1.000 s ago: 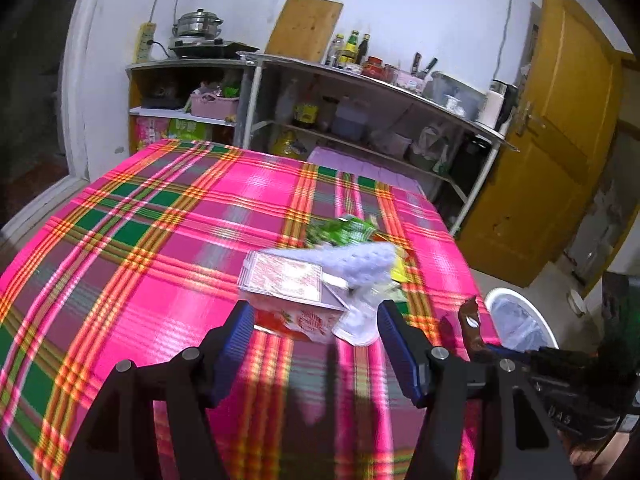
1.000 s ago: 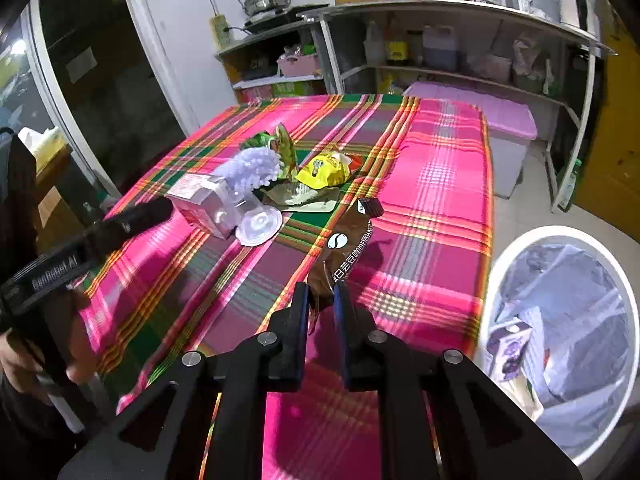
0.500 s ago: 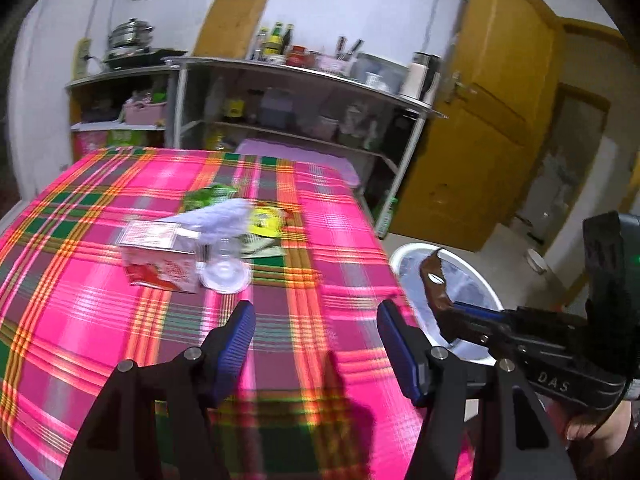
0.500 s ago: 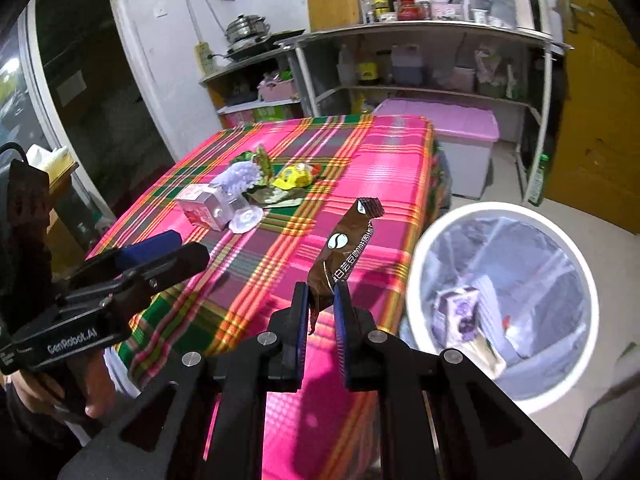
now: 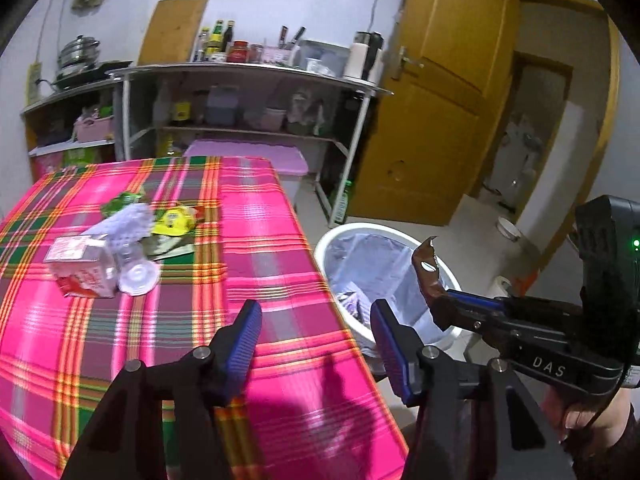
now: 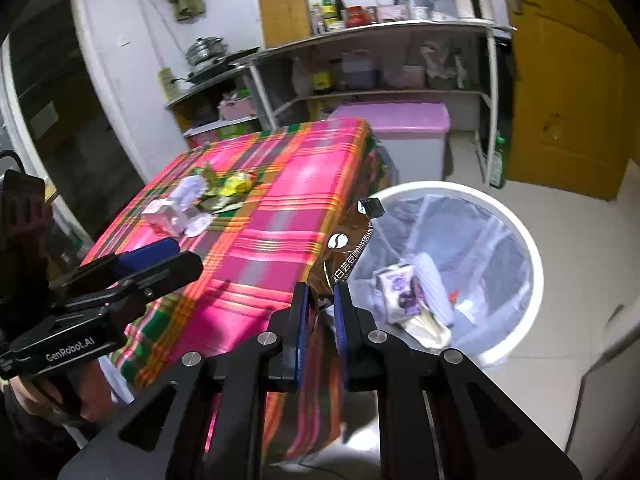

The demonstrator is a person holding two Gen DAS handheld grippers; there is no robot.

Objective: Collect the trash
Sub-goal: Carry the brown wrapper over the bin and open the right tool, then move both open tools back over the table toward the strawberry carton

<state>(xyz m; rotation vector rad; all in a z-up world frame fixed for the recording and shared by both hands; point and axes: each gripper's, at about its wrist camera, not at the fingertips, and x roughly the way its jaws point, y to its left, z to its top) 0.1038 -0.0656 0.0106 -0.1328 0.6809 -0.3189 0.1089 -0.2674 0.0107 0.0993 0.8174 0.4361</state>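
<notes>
My right gripper is shut on a brown coffee sachet and holds it upright in the air by the table's edge, beside the white bin lined with a clear bag. The sachet and right gripper also show in the left wrist view, over the bin. My left gripper is open and empty above the table's right edge. On the plaid table lie a pink carton, a clear cup, a yellow wrapper and a green wrapper.
The bin holds a purple carton and other trash. Metal shelves with bottles and containers stand behind the table, with a purple-lidded box under them. A yellow door is at the right. The floor is tiled.
Both grippers have drawn back and swung right, away from the table's trash pile. The right gripper has carried the sachet from over the table toward the bin.
</notes>
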